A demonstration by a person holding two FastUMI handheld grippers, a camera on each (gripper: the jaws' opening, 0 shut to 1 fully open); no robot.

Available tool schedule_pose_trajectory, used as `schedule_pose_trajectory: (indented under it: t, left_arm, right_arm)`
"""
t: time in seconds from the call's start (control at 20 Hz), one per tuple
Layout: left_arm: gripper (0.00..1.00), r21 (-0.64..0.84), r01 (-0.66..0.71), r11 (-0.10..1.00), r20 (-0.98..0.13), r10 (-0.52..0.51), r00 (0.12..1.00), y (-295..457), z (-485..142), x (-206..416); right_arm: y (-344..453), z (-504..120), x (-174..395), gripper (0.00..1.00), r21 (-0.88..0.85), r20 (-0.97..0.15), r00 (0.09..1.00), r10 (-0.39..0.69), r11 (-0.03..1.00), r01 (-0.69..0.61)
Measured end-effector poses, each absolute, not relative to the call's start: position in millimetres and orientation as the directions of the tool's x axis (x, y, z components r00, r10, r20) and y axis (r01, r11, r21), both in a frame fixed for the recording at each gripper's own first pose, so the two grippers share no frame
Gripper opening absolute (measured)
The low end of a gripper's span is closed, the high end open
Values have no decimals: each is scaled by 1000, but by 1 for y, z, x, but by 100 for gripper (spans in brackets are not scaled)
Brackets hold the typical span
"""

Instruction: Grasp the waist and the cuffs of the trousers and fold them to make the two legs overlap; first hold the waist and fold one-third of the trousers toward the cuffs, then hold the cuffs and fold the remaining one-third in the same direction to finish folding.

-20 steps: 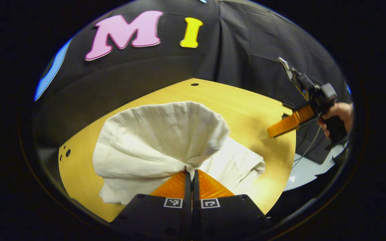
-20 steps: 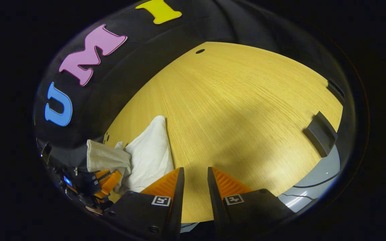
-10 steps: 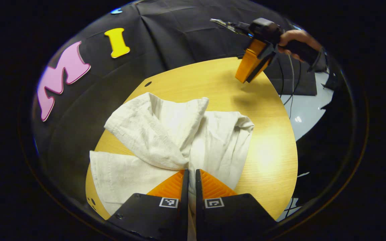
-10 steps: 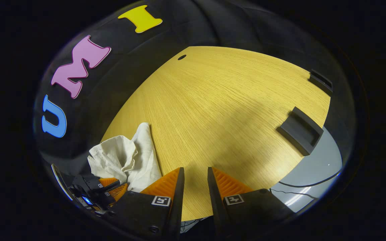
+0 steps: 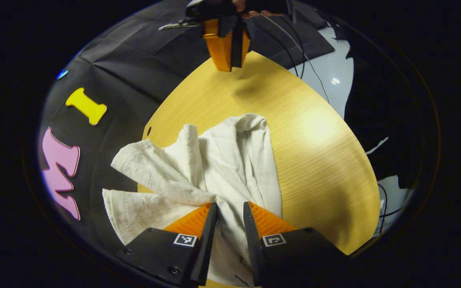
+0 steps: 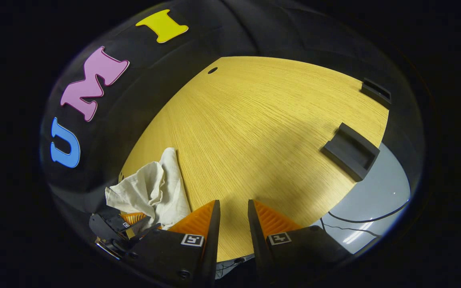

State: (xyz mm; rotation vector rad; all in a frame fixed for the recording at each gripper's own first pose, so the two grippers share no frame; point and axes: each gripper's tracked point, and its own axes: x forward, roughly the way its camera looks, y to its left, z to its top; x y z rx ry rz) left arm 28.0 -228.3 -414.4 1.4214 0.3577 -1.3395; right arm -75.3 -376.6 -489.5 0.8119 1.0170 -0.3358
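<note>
Trousers [image 5: 222, 168] lie bunched on the table [image 5: 318, 160], spreading forward and to the left of the left tongs [image 5: 229, 208], whose fingers stand parted with cloth running between them, gripping nothing. The pale fabric is creased and twisted, one thick fold slanting left of the fingers and a flatter panel reaching ahead; waist and cuffs cannot be told apart in the heap. Judging by this, the fold is far from tidy: the thirds do not lie squarely stacked, so the step in hand looks like a release and re-grasp. The next move likely calls for finding a clean edge and drawing it flat over the rest. The right tongs [image 6: 232, 208], fingers parted over bare wood and holding nothing, have the trousers [image 6: 154, 192] low to their left, just beside them. Ahead to their right a dark block [image 6: 350, 150] sits at the table's edge
</note>
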Motion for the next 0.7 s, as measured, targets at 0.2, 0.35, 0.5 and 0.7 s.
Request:
schedule_pose_trajectory:
  t: [0.2,0.35,0.5,0.7]
  left_arm:
    - [47,501,731,-463,-847,-439,301,-233,-414,27]
    - [56,515,746,-422,-833,-450,322,-236,-411,36]
    - [76,555,753,-352,-796,-486,360,-243,-399,43]
    - [83,603,765,-226,-735,-530,422,-242,-365,53]
  right_arm:
    - [-372,-489,-78,43,445,-855,506,117,667,597]
    - [-370,-489,-81,43,444,-856,504,116,665,601]
    - [-368,-487,-80,43,456,-847,518,121,666,591]
    - [-355,-474,-69,45,484,-820,554,148,697,530]
